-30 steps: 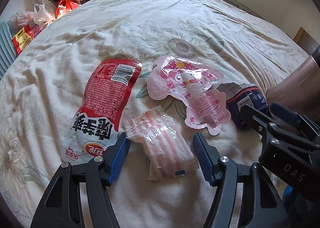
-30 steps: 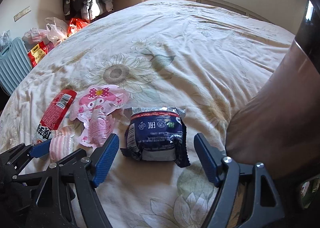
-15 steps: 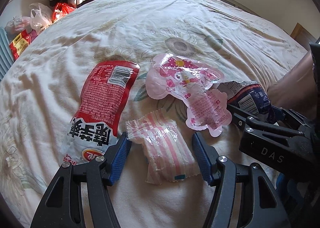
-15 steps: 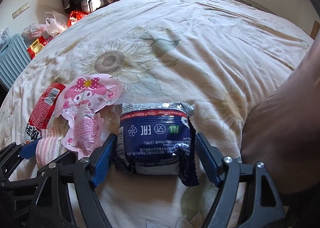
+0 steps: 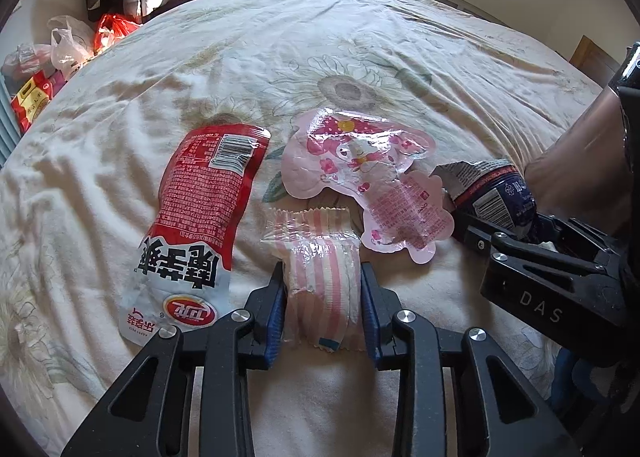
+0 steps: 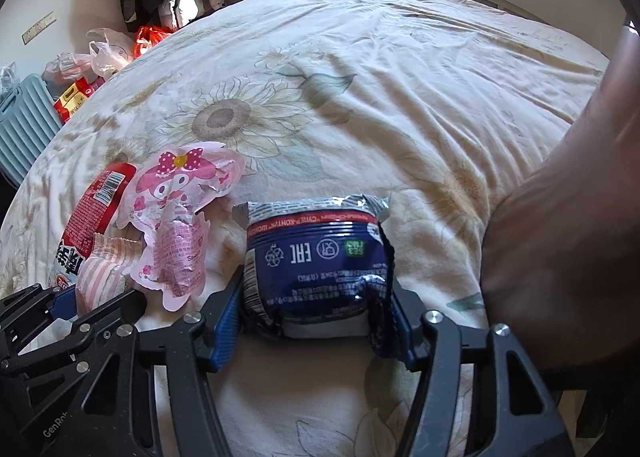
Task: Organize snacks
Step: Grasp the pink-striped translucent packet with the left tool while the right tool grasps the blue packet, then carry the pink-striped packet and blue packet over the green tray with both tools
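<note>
Light: soft daylight, bright across the pale bedspread [image 5: 360, 37], dimmer toward the near edge.
Shadows: gentle, lying in the cloth's creases and under the gripper frames.
Glare: white glints on the pink character packet [image 5: 360, 153] and the red packet [image 5: 200, 213].
Distortion: strong fisheye bulge, black corners in both views.
Blur: forearm [image 6: 560, 237] at right smeared and dark; far clutter soft.
Sharpness: crisp at centre, print on the blue packet [image 6: 316, 265] legible.

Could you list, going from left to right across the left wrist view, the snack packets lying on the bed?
Red packet → pink-striped wrapper, between the jaws of the left gripper → pink cartoon pouch → dark blue packet, in the right gripper.
</note>
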Demonstrator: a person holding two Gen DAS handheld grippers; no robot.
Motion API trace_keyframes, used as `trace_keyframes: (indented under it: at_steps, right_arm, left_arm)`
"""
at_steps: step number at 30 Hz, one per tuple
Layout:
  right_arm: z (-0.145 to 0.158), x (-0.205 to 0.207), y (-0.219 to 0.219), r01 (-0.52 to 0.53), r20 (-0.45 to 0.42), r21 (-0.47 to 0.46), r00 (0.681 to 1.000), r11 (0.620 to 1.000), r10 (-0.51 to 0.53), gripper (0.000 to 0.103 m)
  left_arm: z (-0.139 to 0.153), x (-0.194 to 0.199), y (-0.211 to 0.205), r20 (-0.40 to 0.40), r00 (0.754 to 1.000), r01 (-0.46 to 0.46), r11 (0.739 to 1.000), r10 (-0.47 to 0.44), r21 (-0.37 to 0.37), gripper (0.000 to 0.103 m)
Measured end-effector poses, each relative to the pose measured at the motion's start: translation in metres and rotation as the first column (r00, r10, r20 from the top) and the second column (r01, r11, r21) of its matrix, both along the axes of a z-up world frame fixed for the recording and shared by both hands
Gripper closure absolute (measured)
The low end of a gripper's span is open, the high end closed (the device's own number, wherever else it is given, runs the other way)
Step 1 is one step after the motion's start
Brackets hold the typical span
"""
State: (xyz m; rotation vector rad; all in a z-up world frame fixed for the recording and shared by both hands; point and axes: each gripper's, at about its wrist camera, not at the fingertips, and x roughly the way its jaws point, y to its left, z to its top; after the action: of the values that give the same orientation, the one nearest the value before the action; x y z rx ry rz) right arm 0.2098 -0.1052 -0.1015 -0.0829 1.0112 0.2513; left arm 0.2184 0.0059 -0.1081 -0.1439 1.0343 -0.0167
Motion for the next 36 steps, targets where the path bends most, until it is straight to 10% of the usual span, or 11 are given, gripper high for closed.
trace_keyframes:
  at_steps: [36]
  right_arm:
    - [0.06, -0.153, -0.027, 0.044, 0.051, -0.033, 0.998, 0.998, -0.043, 0.0]
  left_arm:
    - [0.058, -0.106, -0.021, 0.044, 0.994, 0.094, 0.991, -0.099, 0.097, 0.081]
